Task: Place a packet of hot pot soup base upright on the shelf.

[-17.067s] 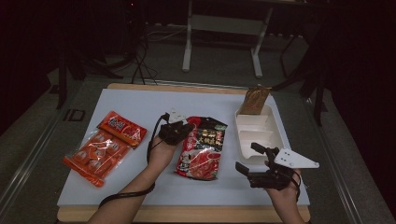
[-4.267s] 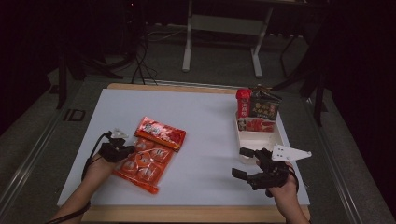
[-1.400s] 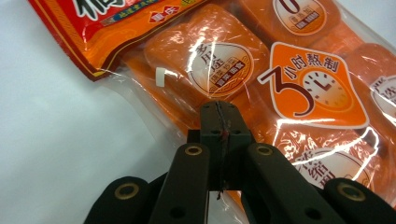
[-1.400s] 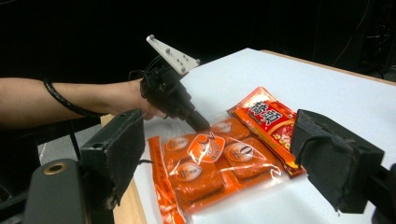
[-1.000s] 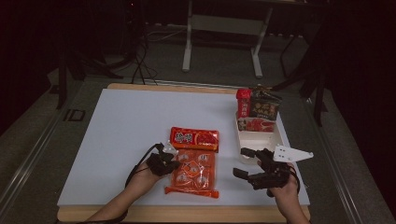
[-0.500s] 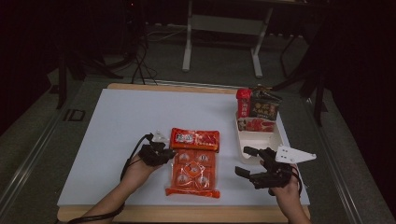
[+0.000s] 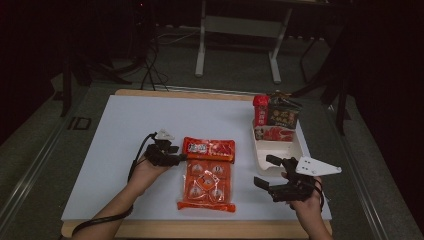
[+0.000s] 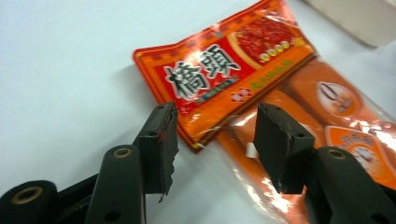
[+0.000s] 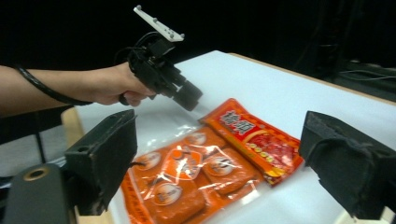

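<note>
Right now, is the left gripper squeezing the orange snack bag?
No, the left gripper has its jaws open, with the corner of the orange snack bag lying loose between them.

Dim room, grey floor (image 7: 45, 150), white metal stand (image 7: 240, 25) beyond the table.

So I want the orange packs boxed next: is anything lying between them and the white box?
Nothing visible does. The orange pack and the red sachet on its top edge lie on bare table, with open surface across to the white box. The right tongs hover just in front of the box, open.
</note>
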The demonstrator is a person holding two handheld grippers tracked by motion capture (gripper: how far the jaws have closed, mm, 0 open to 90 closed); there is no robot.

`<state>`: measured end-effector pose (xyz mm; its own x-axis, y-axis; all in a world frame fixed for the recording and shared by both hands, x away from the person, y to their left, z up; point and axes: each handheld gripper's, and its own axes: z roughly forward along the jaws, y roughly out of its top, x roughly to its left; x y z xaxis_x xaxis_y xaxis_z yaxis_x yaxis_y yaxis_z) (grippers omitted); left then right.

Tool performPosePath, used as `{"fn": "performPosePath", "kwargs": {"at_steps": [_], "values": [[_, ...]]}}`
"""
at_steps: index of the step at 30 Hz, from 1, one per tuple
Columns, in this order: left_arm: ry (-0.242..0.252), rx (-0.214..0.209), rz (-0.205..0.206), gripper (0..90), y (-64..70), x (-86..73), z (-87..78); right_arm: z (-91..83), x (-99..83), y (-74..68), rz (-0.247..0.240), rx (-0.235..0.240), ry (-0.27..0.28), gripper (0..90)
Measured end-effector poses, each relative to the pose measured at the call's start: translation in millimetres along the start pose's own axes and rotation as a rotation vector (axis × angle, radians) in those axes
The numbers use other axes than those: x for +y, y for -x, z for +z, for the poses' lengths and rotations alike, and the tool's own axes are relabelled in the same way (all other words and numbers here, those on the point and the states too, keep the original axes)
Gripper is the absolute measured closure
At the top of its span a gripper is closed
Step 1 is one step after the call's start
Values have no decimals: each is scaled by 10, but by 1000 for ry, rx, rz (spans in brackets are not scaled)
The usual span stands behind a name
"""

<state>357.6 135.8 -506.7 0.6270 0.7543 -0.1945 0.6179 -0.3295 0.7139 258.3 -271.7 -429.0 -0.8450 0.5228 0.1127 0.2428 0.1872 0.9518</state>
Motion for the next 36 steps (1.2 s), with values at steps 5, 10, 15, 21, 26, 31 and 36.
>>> {"fn": "performPosePath", "kwargs": {"at_steps": [5, 10, 15, 21, 26, 31, 36], "values": [[18, -24, -56, 368, -158, 21, 59, 10, 3, -15, -17, -30, 12, 105], [4, -35, -71, 305, -226, 62, 168, 59, -10, -66, -42, -48, -24, 105], [-18, -27, -103, 305, -243, 81, 307, 86, -20, -81, -57, -54, -39, 107], [-45, -32, -101, 335, -239, 83, 430, 73, -27, -71, -51, -57, -44, 116], [-54, -48, -90, 386, -235, 86, 489, 74, -28, -71, -50, -54, -48, 117], [-60, -83, -87, 496, -222, 106, 525, 74, -24, -73, -44, -49, -48, 130], [-59, -93, -65, 537, -204, 108, 543, 68, -27, -65, -43, -48, -46, 131]]}}
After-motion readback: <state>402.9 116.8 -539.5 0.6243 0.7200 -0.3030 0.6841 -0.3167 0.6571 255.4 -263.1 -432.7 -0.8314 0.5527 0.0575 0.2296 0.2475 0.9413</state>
